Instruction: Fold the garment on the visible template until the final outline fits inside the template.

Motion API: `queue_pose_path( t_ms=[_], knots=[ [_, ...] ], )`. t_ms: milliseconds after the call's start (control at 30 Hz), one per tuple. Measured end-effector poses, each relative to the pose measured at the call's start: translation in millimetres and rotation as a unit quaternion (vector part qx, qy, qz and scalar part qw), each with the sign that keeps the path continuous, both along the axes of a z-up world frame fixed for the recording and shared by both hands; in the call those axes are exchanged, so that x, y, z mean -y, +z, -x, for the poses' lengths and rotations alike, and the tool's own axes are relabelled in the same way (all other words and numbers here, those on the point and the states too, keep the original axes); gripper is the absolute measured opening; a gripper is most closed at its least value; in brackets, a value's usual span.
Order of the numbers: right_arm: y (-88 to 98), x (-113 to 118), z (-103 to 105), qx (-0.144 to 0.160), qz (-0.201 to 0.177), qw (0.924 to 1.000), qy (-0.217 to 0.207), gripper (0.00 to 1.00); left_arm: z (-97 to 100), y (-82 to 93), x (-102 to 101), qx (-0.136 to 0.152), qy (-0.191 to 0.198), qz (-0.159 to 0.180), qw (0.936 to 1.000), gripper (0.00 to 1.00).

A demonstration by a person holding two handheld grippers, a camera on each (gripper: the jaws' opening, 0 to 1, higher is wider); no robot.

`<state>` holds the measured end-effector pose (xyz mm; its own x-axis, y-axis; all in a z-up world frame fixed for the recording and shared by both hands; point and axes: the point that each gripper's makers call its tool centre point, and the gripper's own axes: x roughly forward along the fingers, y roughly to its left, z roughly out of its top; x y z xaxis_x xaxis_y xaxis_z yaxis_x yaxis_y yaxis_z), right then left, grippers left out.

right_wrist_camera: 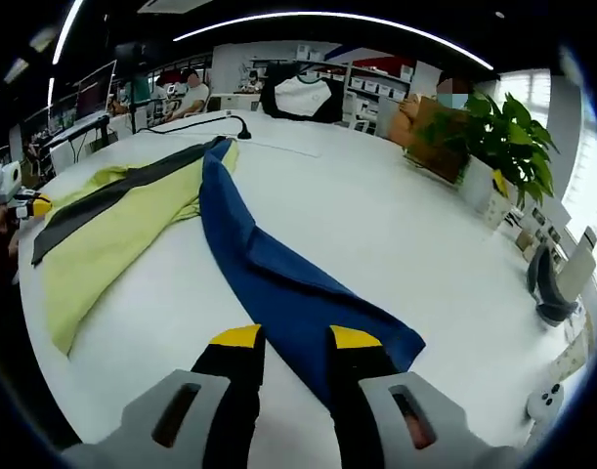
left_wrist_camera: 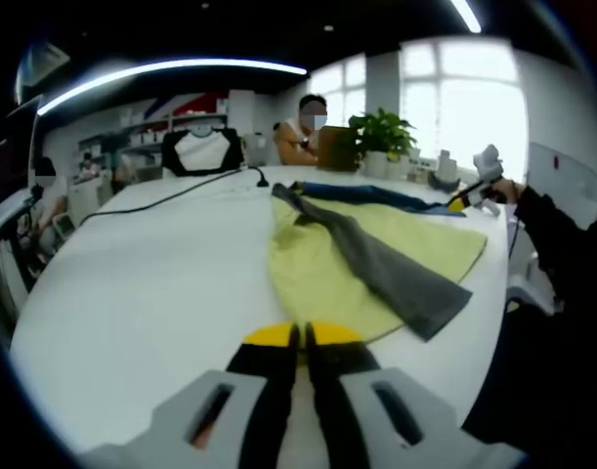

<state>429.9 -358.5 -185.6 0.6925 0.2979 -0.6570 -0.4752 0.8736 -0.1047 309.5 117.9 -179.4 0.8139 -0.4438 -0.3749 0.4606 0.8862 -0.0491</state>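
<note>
Right hand-held gripper (right_wrist_camera: 292, 337) over garment (right_wrist_camera: 278, 278), contact unclear

I see a potted plant (right_wrist_camera: 508, 137) on the white table (left_wrist_camera: 161, 274), a black cable (left_wrist_camera: 171, 195) across it, and a seated person (left_wrist_camera: 300, 132) beyond.

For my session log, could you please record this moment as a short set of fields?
surface: white table
garment: yellow-green panel, grey panel and blue panel, spread out, not yet compact
left gripper: shut, near the yellow-green edge
right gripper: open, blue panel between its jaws
background: potted plant, black cable, seated people
</note>
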Motion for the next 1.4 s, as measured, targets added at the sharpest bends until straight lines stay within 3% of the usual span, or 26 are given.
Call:
queue_pose_path(
  t_ms=[167, 300, 500, 800, 1067, 1167, 1400],
  knots=[
    [-8.2, 7.5, -1.5, -0.02, 0.002, 0.9997, -0.01, 0.24, -0.3, 0.1, 0.4, 0.0, 0.0, 0.0, 1.0, 0.04],
    [-12.7, 5.2, 2.1, -0.031, -0.017, 0.9993, -0.01, 0.24, -0.6, 0.1, 0.6, -0.001, 0.0, 0.001, 1.0, 0.04],
    [-12.6, 10.3, 0.0, -0.019, -0.043, 0.9985, -0.029, 0.16, -1.1, 0.2, 1.0, -0.001, 0.0, 0.002, 1.0, 0.04],
    [-12.6, 4.9, -1.5, 0.005, -0.001, 0.9996, -0.027, 0.0, -1.0, -0.2, 1.9, 0.0, -0.001, 0.001, 1.0, 0.04],
    [-12.2, 5.7, 0.1, -0.007, -0.019, 0.9985, -0.052, 0.0, -0.9, 0.2, 1.7, 0.0, -0.001, 0.003, 1.0, 0.04],
    [-6.0, 3.1, 0.2, 0.0, -0.047, 0.9974, -0.055, 0.0, -1.1, -0.3, 1.5, -0.001, -0.001, 0.002, 1.0, 0.04],
    [23.3, -2.0, 1.2, 0.025, -0.052, 0.9968, -0.056, 0.0, -0.8, -1.3, 1.2, -0.002, 0.0, 0.003, 1.0, 0.04]
  ],
)
